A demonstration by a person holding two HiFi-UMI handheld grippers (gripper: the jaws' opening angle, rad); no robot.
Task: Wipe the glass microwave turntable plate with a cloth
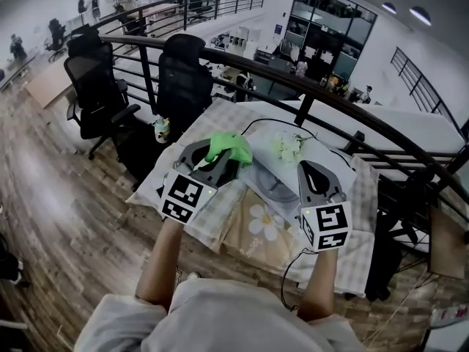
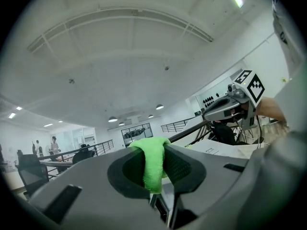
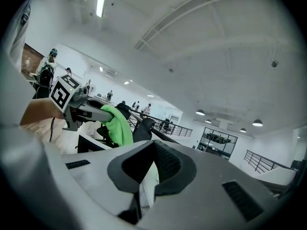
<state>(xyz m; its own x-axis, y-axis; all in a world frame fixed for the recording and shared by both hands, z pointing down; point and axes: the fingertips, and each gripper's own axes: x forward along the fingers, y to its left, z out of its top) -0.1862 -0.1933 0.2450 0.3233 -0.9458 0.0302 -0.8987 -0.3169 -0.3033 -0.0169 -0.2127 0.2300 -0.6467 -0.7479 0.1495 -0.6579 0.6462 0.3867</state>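
Beyond the far-left edge of the table (image 1: 220,116), which is draped in a pale checked cover, two black office chairs (image 1: 183,79) stand against a curved black metal railing (image 1: 293,83). A small patterned cup (image 1: 162,129) sits on the table's left corner.

The left gripper (image 1: 220,163) is held above the left half of the table and angled upward. Its jaws pinch a bright green cloth (image 2: 152,164); a fold bulges above the pads and a strip hangs down between them.

The round glass turntable plate (image 1: 272,185) lies near the middle of the table, between the two grippers. Its near edge is beside a beige mat (image 1: 249,233) printed with a white daisy. Its right side runs under the right gripper in the head view, and contact there cannot be judged. A bunch of pale green-white flowers (image 1: 288,147) lies toward the far edge, just beyond the plate.

The right gripper (image 1: 314,169) is held over the right half of the table, also tilted upward. Its jaws are drawn nearly together, leaving a narrow slit with a pale strip in it; whether that strip is something gripped is unclear
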